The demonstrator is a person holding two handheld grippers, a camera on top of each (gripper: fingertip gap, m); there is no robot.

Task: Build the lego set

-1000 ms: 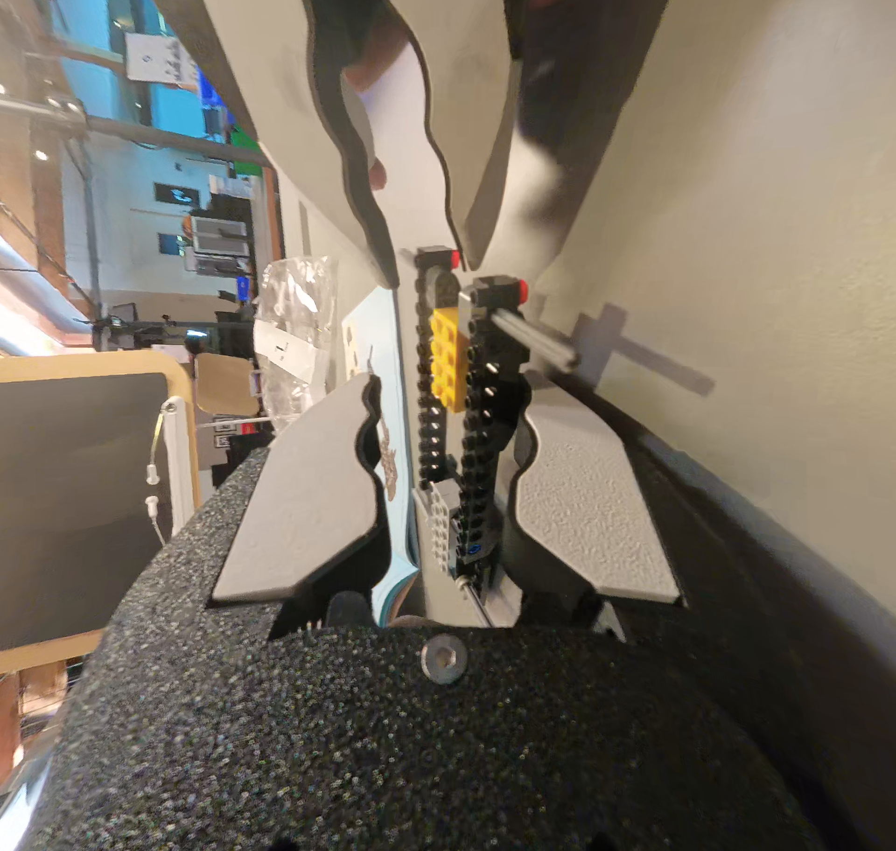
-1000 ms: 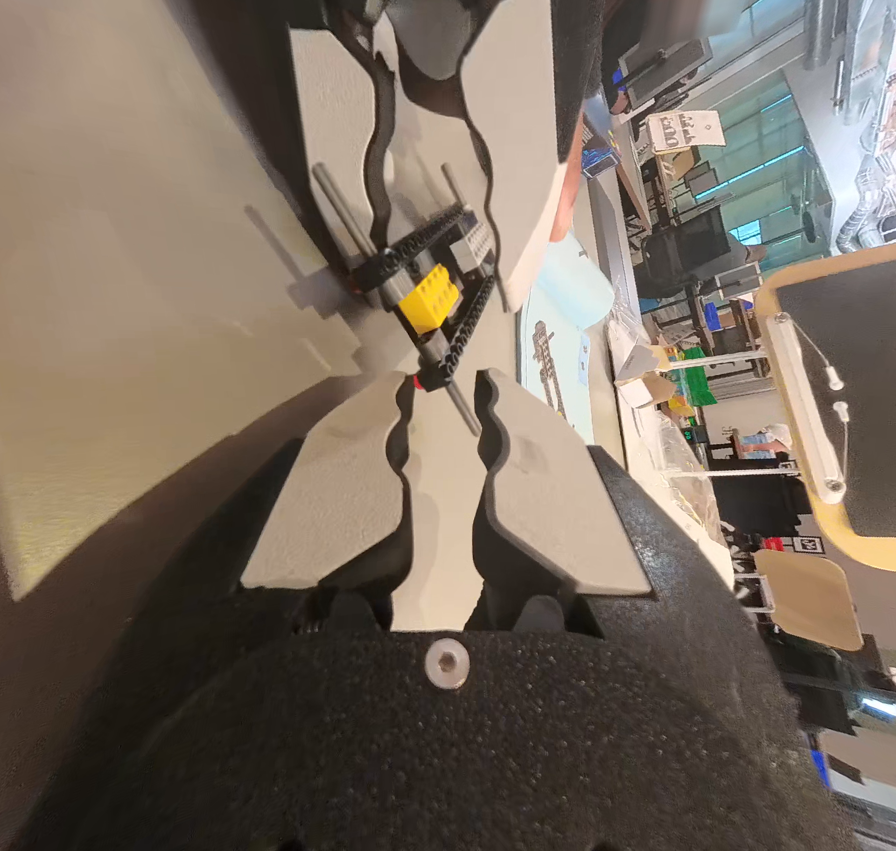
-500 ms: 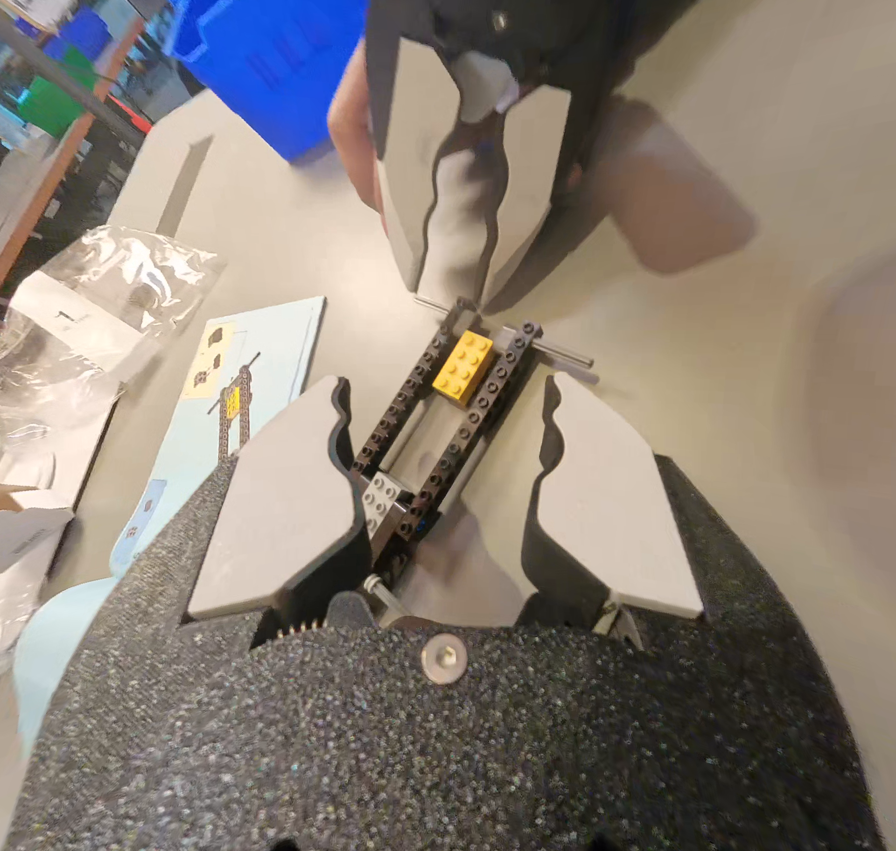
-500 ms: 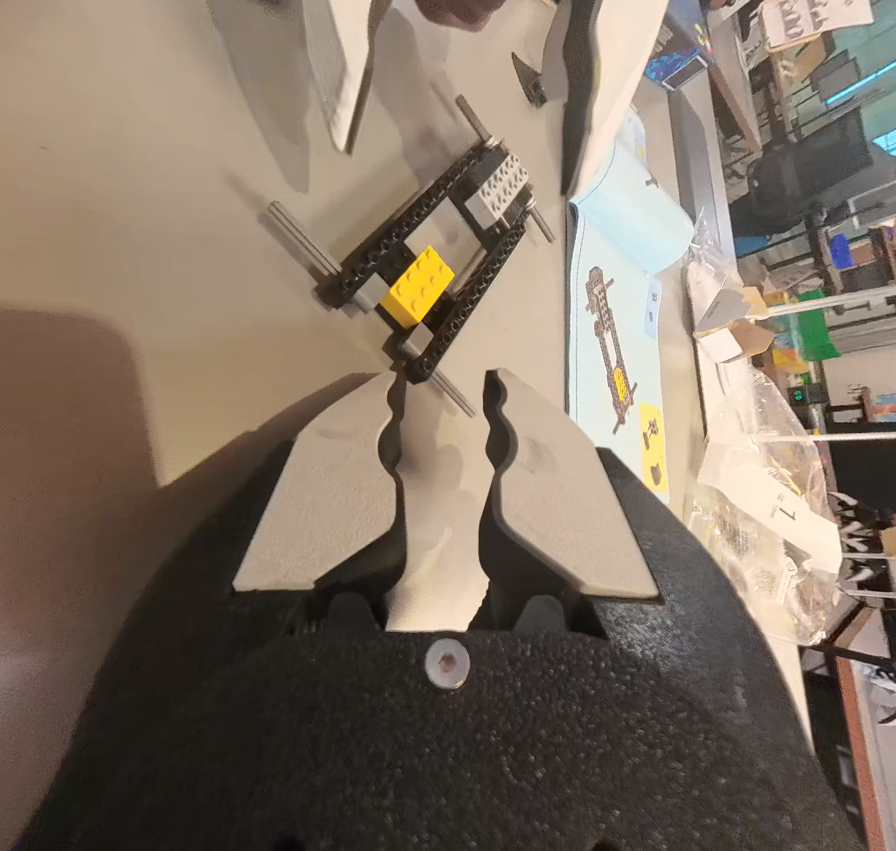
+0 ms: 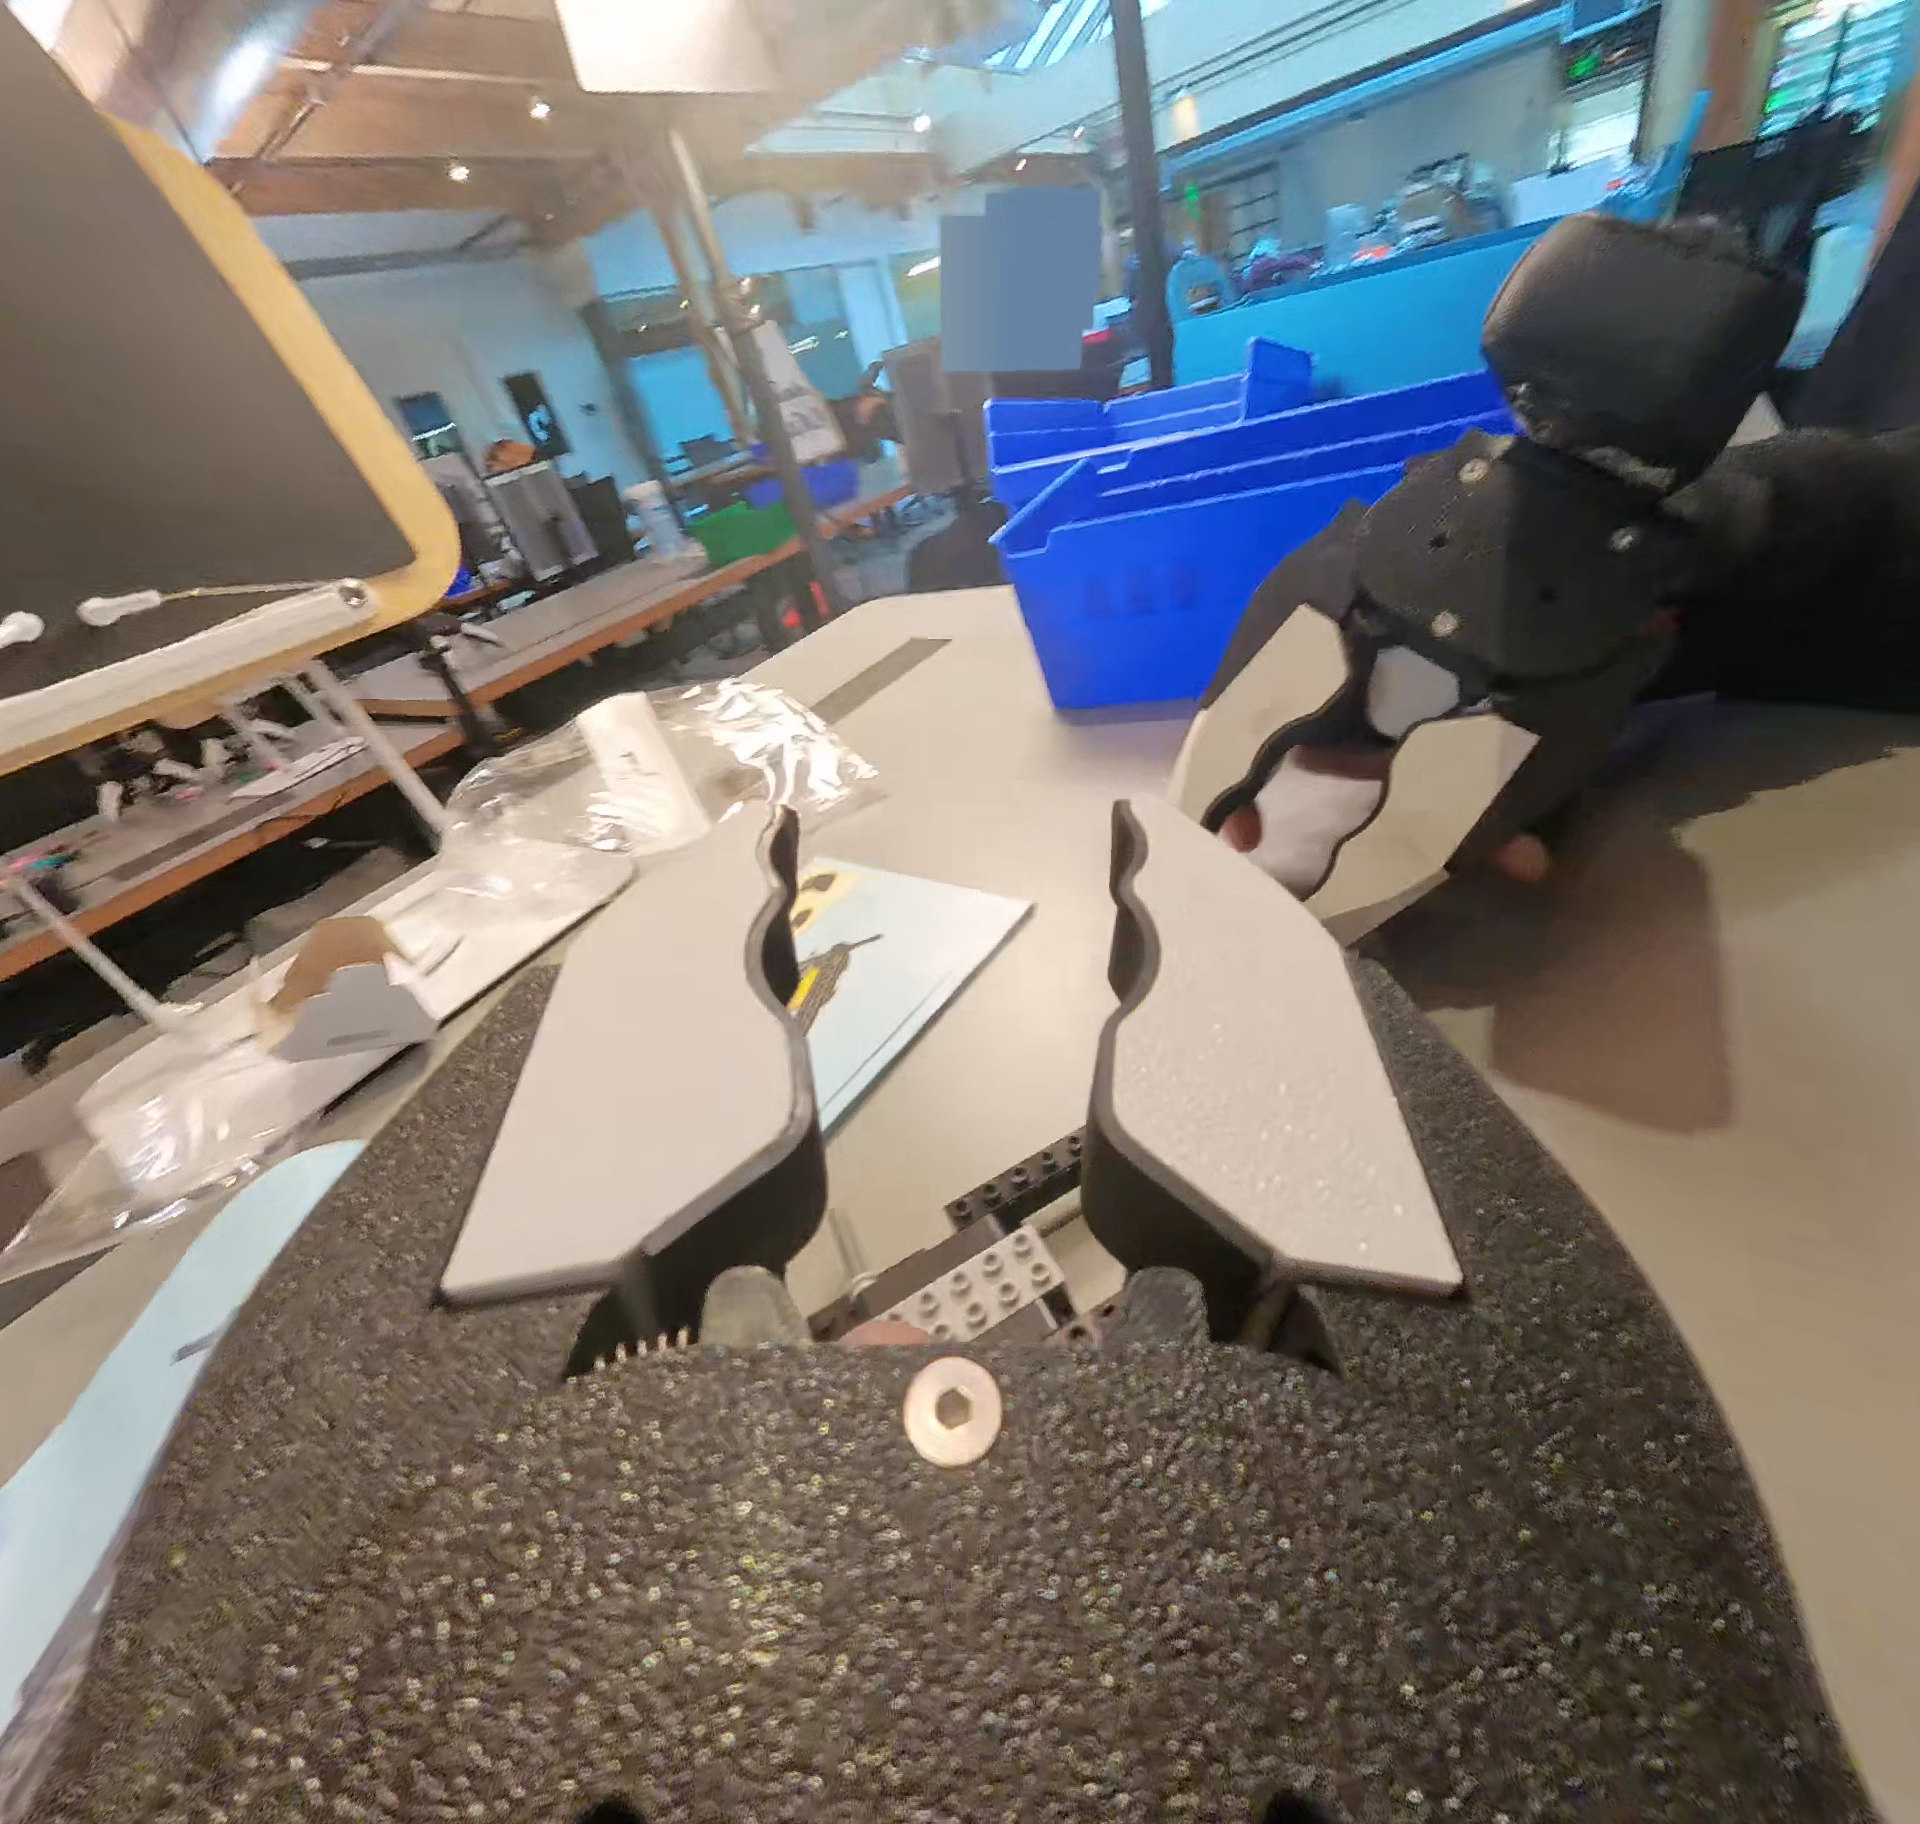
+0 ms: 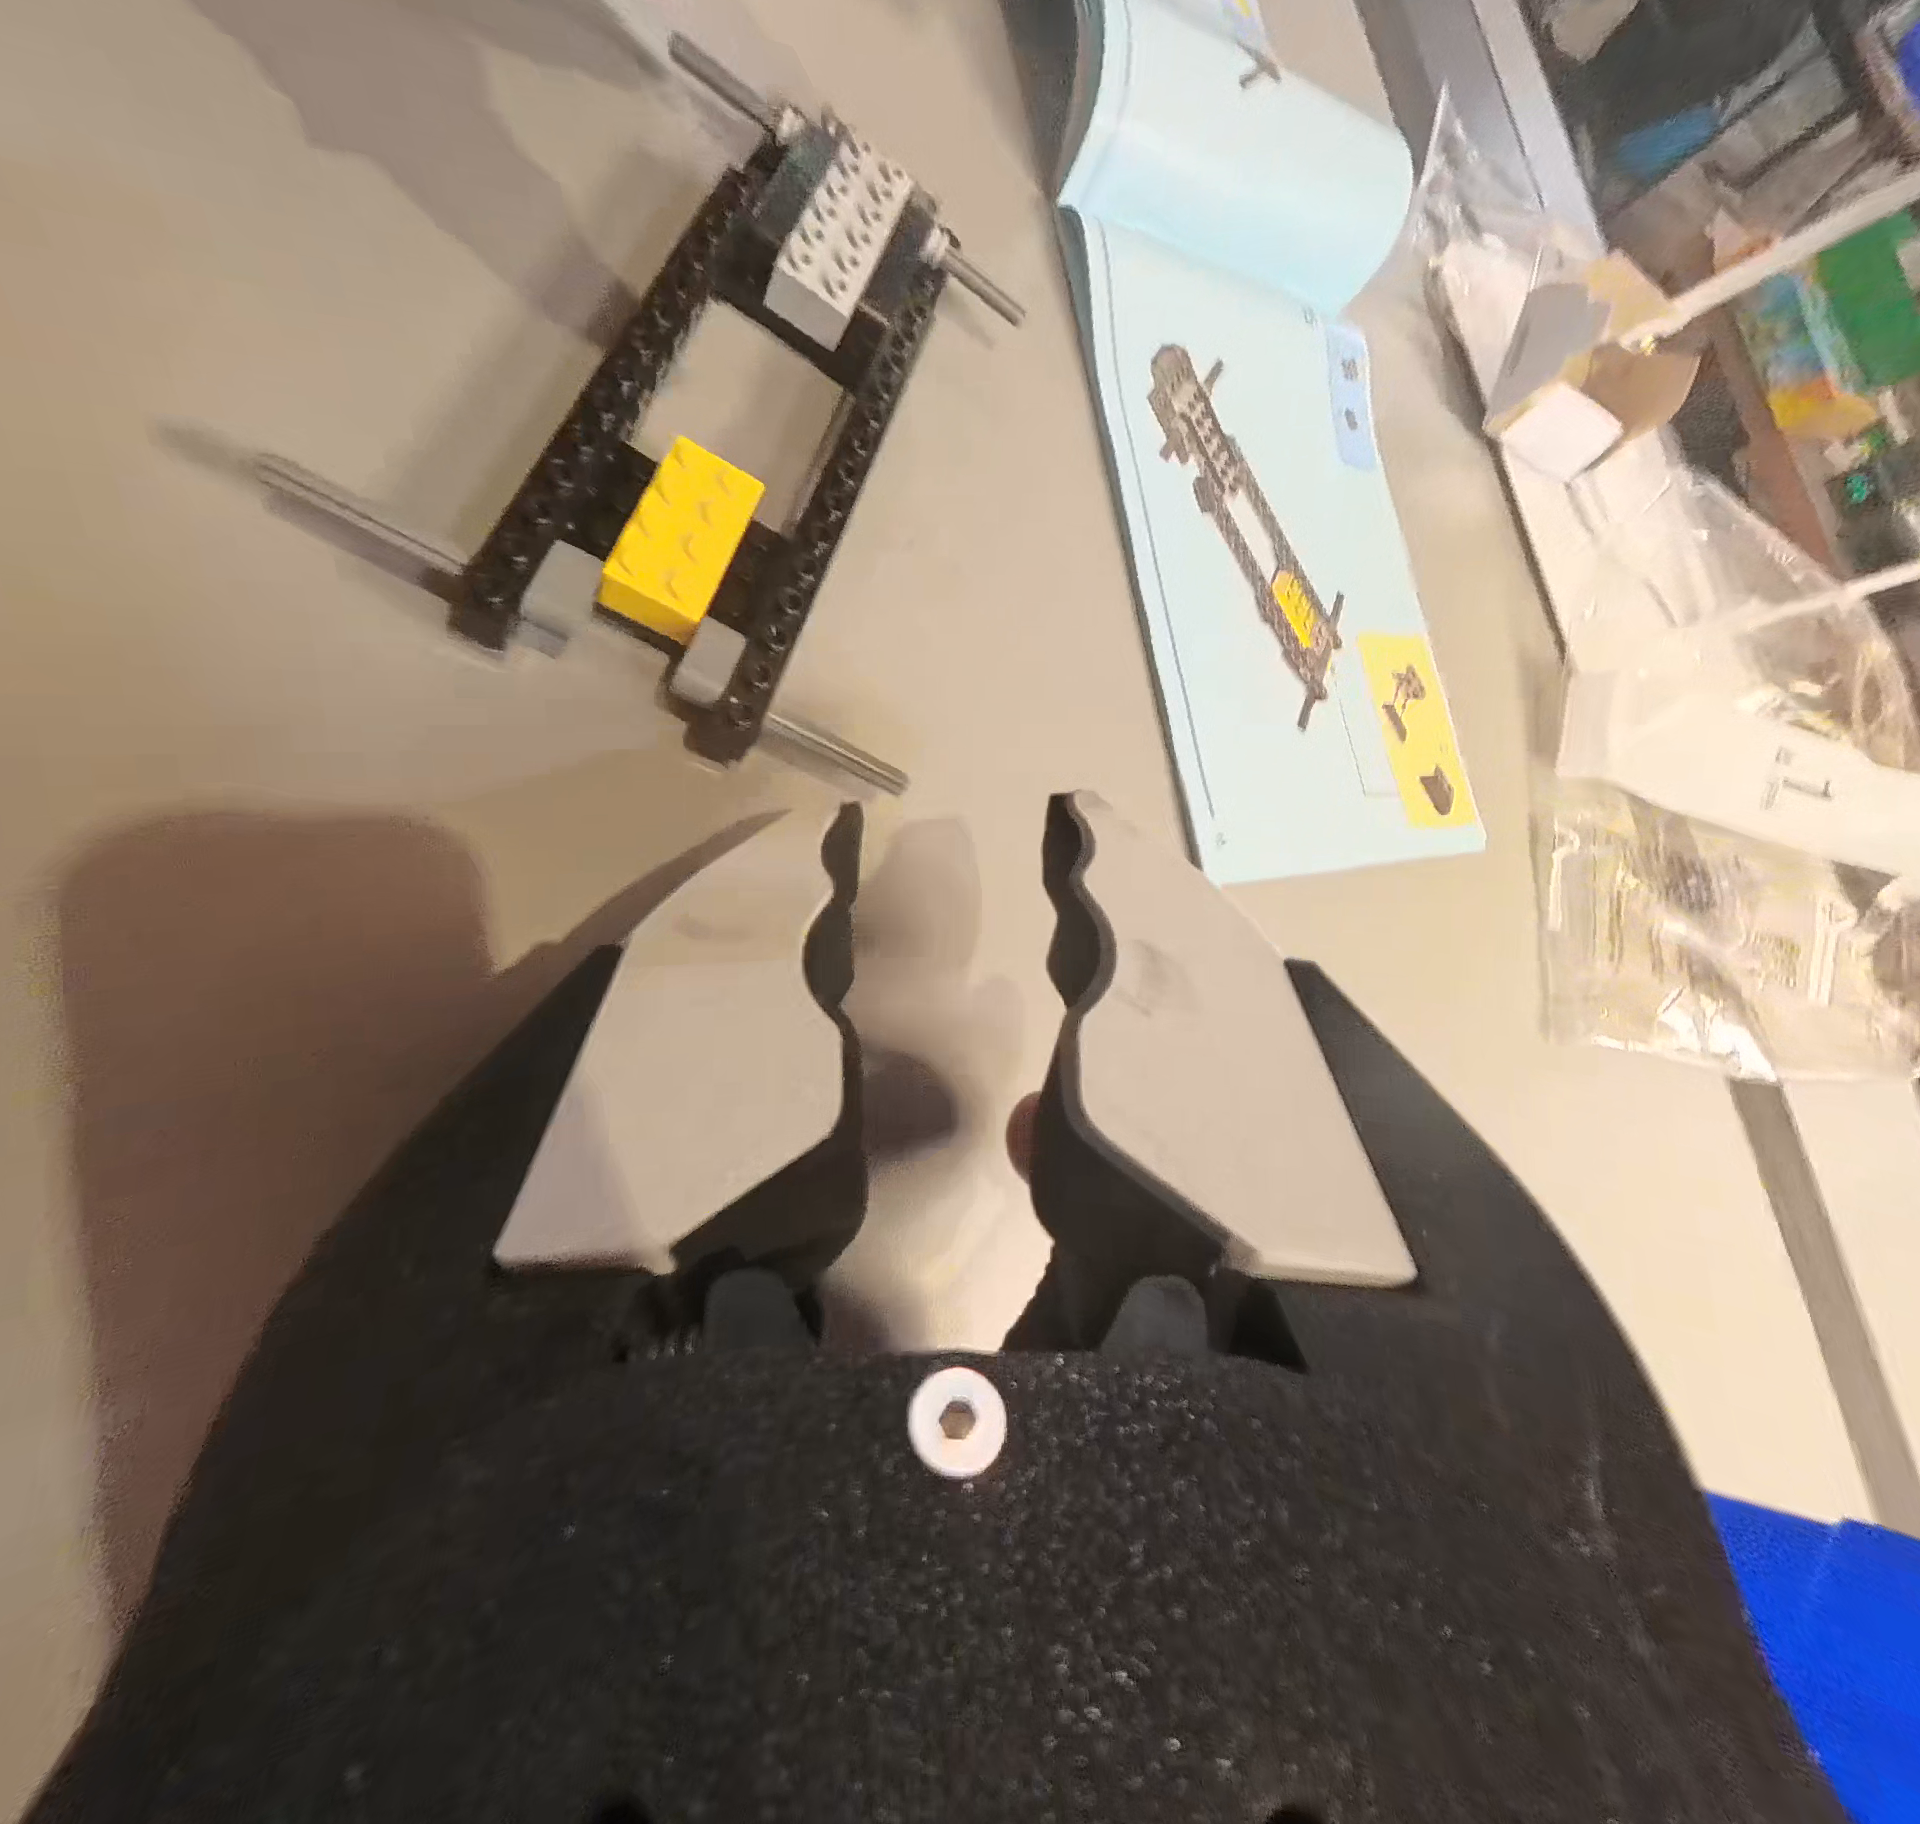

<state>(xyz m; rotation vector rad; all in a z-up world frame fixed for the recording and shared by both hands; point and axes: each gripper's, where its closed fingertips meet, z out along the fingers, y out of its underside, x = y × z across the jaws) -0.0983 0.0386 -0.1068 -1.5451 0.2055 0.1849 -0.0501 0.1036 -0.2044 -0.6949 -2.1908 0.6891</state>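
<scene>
Tool, right (image 6: 956,818): bare, nr brick frame (image 6: 717,424); booklet (image 6: 1299,527) beside.

brick frame (image 6: 707,444): glossy plastic | booklet (image 6: 1278,486): matt paper | bags (image 6: 1704,839): clear film

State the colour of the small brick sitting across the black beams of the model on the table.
Yellow brick; the right wrist view shows it best.

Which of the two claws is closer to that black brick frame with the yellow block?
Left. The left claw sits open right over the frame, whose grey-brick end shows between its fingers. The right claw, also open, sits just short of the frame's axle tip.
</scene>
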